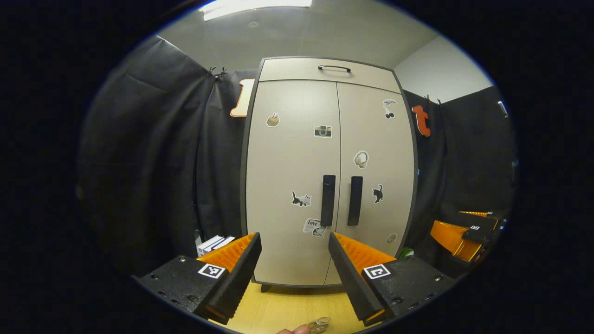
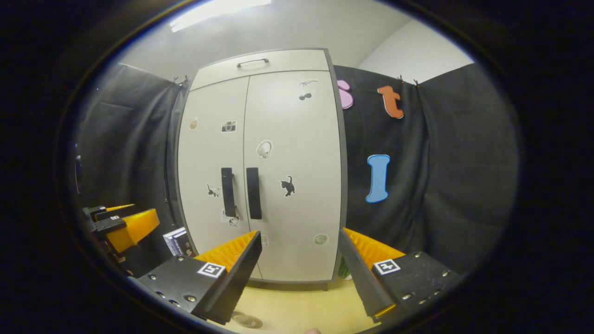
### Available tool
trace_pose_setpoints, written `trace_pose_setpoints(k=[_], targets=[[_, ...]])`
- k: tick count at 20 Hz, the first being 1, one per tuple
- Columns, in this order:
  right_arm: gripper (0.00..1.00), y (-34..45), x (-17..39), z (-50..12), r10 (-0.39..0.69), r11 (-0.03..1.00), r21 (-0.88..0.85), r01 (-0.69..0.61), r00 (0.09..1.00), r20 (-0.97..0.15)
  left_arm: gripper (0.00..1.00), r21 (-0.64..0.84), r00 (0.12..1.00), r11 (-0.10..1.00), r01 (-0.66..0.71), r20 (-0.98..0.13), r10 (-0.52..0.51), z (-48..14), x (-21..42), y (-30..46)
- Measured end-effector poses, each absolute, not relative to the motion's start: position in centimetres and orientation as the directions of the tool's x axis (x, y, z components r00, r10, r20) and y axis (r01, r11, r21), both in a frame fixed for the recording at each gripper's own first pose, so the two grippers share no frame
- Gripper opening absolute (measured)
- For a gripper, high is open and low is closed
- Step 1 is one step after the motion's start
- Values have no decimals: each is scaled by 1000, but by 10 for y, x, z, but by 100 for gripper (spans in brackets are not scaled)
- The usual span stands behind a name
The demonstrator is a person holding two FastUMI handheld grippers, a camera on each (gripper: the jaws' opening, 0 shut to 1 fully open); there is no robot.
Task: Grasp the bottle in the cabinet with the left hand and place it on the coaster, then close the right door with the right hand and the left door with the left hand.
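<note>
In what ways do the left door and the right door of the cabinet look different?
The left door carries its handle at its right edge; the right door carries its handle at its left edge. The stickers differ: a camera on the left door, a black cat on the right. Both doors are beige and shut.

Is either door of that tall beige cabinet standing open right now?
No: in the left gripper view both doors of the tall beige cabinet sit flush, their two black vertical handles side by side.

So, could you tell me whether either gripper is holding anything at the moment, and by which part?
Nothing is held. The left gripper and right gripper are both open and empty, facing the cabinet, whose doors are shut.
</note>
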State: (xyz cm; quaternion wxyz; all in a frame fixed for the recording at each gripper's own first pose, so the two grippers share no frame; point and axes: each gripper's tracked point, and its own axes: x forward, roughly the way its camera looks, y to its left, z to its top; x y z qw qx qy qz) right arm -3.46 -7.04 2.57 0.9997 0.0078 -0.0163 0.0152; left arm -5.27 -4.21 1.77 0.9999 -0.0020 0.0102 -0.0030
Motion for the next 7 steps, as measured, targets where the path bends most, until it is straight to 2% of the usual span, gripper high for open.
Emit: trace_pose_setpoints(k=[7], targets=[[100,-75,-38,26,31,999,16,-32,999,33,93,-10,1000,1000,-1,-24,1,16,-53,-40]])
